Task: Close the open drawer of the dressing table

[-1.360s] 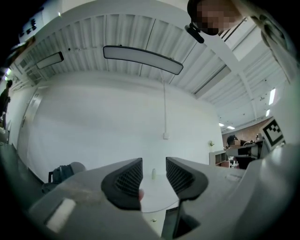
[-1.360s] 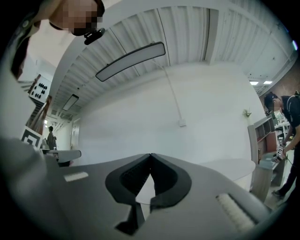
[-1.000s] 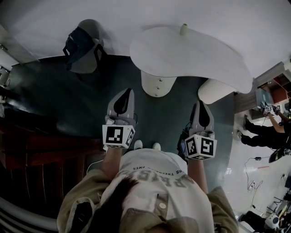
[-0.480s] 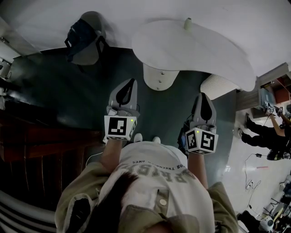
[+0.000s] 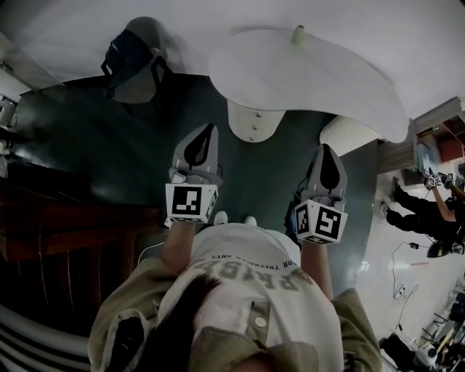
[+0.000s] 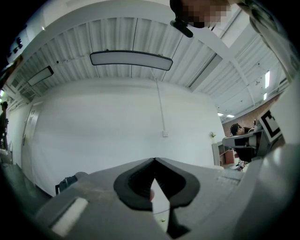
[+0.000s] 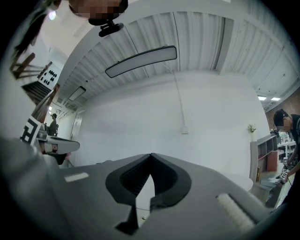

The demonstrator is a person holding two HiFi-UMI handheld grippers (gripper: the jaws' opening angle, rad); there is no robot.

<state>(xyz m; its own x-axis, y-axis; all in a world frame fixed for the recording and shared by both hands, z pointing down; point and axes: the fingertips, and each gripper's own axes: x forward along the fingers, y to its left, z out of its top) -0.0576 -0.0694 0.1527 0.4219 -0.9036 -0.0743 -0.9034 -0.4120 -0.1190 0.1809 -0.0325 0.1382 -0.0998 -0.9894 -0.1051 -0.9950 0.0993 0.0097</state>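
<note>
Nearest are the person's shoes point(image 5: 221, 231) on the dark floor point(image 5: 109, 145). Just ahead of them both grippers are held level, side by side. The left gripper point(image 5: 208, 131) has its jaws pressed together with nothing between them. The right gripper point(image 5: 325, 150) is the same, its tips meeting on air. Neither touches anything, and bare floor lies between them and the furniture.

Beyond, a rounded white drawer point(image 5: 253, 120) juts from under the tabletop point(image 5: 305, 80) of the dressing table toward the person, nearer the left gripper's line than the right's. I judge it to be standing out, so open, but the view is too steep to show how far. A ribbed stool point(image 5: 347, 136) sits just beside it, ahead of the right gripper. Farther off, an ornament point(image 5: 298, 34) stands by the tabletop's far edge against the wall point(image 5: 218, 14), and a chair point(image 5: 134, 65) with a dark bag stands well to the left.

If the drawer is to be pushed in, these are the risks:
- **Slipping off:** The front is curved and the closed tips are narrow, so a push off its middle could slide sideways off the face.
- **Jamming:** A one-sided push could skew the drawer and jam it part-way.
- **Overhang:** A tip that rides up could strike the underside of the tabletop, which overhangs the drawer.
- **Stool:** The right gripper could clip the stool if it swings inward.
- **Ornament:** A hard shove could slam the drawer and jolt the ornament.
</note>
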